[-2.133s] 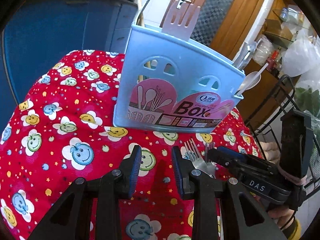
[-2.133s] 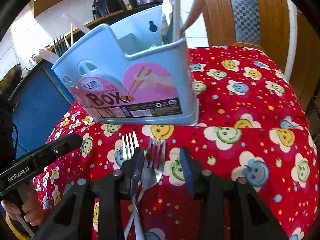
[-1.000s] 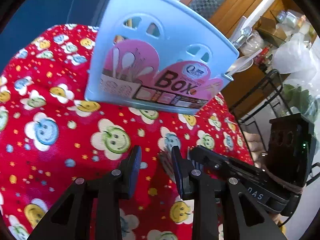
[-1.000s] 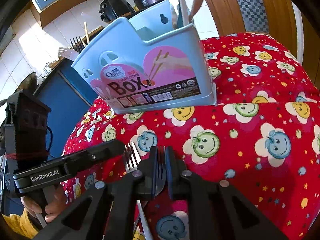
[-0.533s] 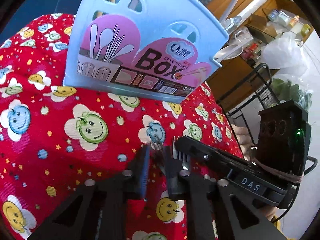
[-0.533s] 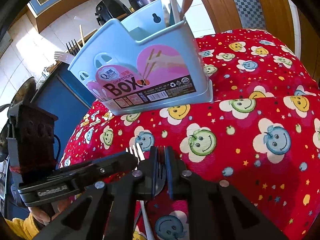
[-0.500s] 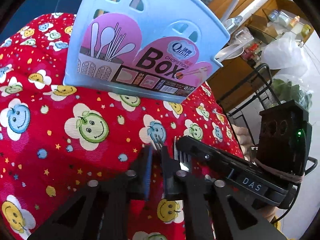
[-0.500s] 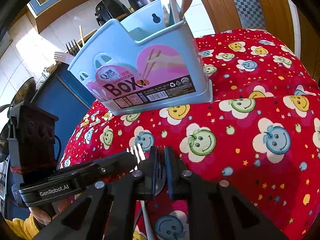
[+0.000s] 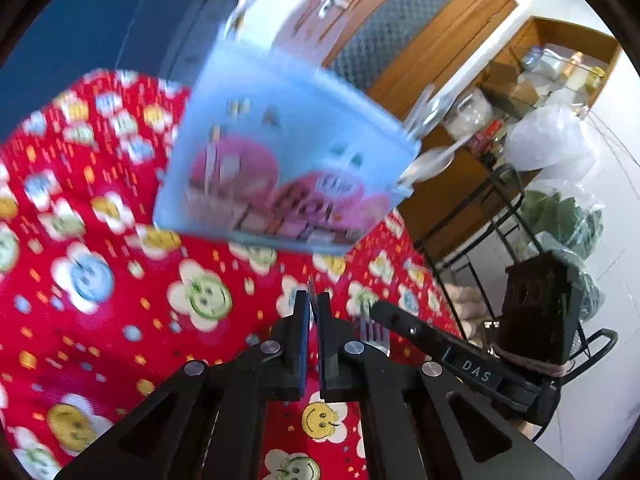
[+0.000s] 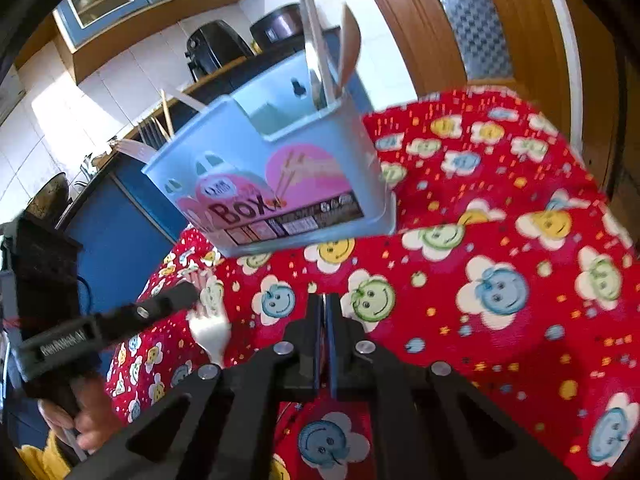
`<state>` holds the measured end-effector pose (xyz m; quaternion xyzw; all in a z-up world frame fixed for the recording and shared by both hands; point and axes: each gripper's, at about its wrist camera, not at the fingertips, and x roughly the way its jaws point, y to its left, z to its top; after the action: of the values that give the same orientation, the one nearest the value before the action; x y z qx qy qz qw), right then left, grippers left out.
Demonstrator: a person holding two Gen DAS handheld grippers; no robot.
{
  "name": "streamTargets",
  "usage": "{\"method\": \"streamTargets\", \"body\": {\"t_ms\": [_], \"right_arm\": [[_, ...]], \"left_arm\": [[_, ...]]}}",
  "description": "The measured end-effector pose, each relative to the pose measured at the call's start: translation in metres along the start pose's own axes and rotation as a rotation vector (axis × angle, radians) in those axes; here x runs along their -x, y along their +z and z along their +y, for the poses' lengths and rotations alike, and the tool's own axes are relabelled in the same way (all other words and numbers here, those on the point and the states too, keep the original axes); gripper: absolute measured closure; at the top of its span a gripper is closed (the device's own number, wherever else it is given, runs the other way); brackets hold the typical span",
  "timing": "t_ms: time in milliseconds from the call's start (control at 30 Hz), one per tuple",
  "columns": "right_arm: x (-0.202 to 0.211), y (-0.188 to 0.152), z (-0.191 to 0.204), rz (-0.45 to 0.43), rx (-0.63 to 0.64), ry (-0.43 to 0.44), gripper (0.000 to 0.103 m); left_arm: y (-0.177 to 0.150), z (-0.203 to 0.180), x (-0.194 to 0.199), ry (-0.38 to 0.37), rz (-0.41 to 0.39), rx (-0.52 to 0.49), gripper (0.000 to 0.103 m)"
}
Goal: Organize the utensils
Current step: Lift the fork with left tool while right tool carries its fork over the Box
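**Both grippers clamped, side by side**

The left gripper (image 9: 313, 305) has just closed — its jaws nearly meet, a thin metal edge between them. The right gripper (image 10: 324, 307) sits pinched tight too. A hand (image 10: 90, 420) holds the left tool's handle.

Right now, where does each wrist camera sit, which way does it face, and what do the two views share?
Left wrist: on the left gripper, looking forward and down at the blue utensil box; jaws shut on the left fork; right gripper at right.
Right wrist: on the right gripper, facing the box from its other side; jaws shut on the right fork; left gripper and a hand at left.
Shared: box, red tablecloth, both forks.
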<state>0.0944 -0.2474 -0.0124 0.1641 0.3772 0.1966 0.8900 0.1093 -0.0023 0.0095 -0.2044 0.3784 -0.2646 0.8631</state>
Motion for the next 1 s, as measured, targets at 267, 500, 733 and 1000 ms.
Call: {"method": "streamTargets", "body": {"t_ms": [267, 500, 733, 1000], "right_arm": [[0.040, 0.007, 0.021, -0.139, 0.073, -0.053, 0.100], [0.073, 0.015, 0.040, -0.255, 0.142, -0.115, 0.100], [0.100, 0.027, 0.062, -0.337, 0.208, -0.155, 0.100], [0.120, 0.051, 0.083, -0.405, 0.271, -0.205, 0.100]], "left_arm": [[0.022, -0.016, 0.054, 0.037, -0.143, -0.087, 0.102], [0.035, -0.026, 0.089, 0.082, -0.226, -0.154, 0.102], [0.049, -0.041, 0.111, 0.106, -0.282, -0.212, 0.102], [0.080, -0.076, 0.141, 0.158, -0.387, -0.327, 0.102]]}}
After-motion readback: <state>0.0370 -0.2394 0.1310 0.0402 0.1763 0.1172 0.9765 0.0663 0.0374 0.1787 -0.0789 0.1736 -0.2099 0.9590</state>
